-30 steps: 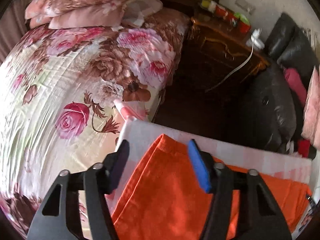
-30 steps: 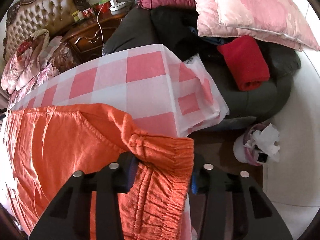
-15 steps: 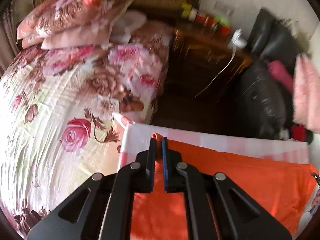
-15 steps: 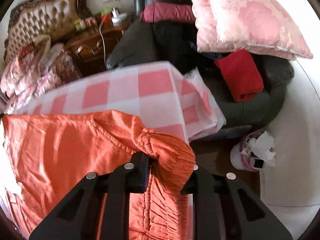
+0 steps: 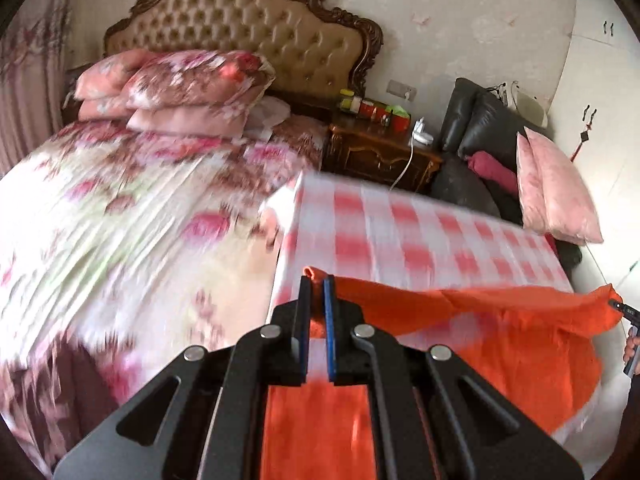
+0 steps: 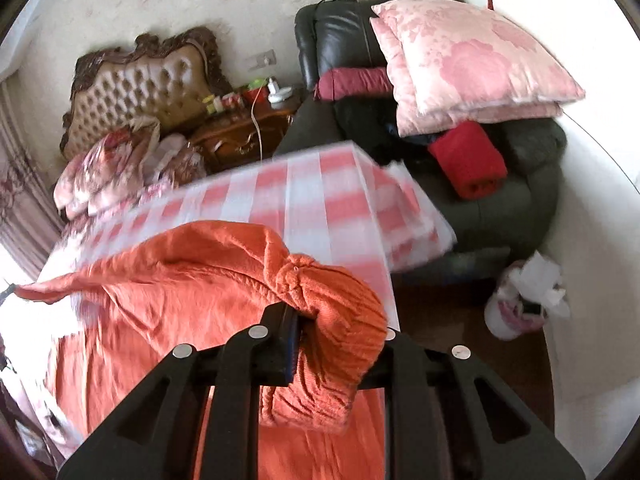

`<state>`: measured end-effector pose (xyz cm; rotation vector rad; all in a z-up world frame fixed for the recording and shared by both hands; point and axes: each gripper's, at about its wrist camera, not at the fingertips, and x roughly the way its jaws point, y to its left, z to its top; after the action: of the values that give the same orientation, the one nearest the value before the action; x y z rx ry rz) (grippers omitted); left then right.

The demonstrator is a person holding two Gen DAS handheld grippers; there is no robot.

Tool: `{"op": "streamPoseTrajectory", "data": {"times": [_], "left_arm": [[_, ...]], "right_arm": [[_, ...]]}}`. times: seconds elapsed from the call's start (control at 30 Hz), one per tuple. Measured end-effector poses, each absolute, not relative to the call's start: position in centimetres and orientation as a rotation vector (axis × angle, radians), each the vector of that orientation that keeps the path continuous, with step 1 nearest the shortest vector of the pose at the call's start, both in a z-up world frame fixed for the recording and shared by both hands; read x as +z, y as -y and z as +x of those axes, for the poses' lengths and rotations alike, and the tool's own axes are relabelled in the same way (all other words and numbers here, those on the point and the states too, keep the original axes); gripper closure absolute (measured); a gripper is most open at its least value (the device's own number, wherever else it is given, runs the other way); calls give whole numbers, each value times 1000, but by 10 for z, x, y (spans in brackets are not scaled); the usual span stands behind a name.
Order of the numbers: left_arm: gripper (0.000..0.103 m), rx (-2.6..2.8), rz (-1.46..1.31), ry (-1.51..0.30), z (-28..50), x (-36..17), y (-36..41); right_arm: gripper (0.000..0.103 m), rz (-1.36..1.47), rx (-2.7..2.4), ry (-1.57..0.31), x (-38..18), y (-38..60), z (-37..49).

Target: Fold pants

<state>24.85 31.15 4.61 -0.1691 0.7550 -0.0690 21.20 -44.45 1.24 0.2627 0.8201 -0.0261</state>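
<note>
Orange pants (image 5: 500, 332) hang stretched above a table with a pink-and-white checked cloth (image 5: 400, 236). My left gripper (image 5: 317, 292) is shut on the leg-end corner, which pokes out between the blue pads. In the right wrist view the pants (image 6: 168, 304) drape down to the left, and my right gripper (image 6: 336, 332) is shut on the bunched elastic waistband (image 6: 332, 300), which covers the fingertips. The checked cloth (image 6: 320, 204) lies beyond it. The other gripper's tip shows at the far right edge of the left wrist view, with the fabric stretched between the two.
A bed with a floral quilt (image 5: 120, 216) lies left of the table, with a tufted headboard (image 5: 260, 40) behind. A dark wooden nightstand (image 5: 380, 152) holds bottles. A black leather armchair (image 6: 500, 200) carries pink pillows (image 6: 472, 60) and a red roll (image 6: 468, 160). A small bin (image 6: 520, 304) stands on the floor.
The left gripper went from open over the pants' corner to shut on it. Both grippers have since lifted, raising the pants' edge off the checked cloth; both views now tilt up toward the wall.
</note>
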Motion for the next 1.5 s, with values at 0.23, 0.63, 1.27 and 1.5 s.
{"op": "streamPoseTrajectory", "data": {"times": [0.23,0.63,1.27,1.5], "left_arm": [[58,-23,-351,-798,129,-56,-337],[57,-189,-1150,-761,88,-102,-360],[70,-51,-1421,-819,107,-138,-317],[95,-43,-1383,-724,109,-136,-323]], "right_arm": [[64,307,-49,-947,-63,437,126],[40,639,-60,-827,-58,446,54],[35,819,-111,-737,-63,444,21],[35,922,-94,-708,-65,457,20]]}}
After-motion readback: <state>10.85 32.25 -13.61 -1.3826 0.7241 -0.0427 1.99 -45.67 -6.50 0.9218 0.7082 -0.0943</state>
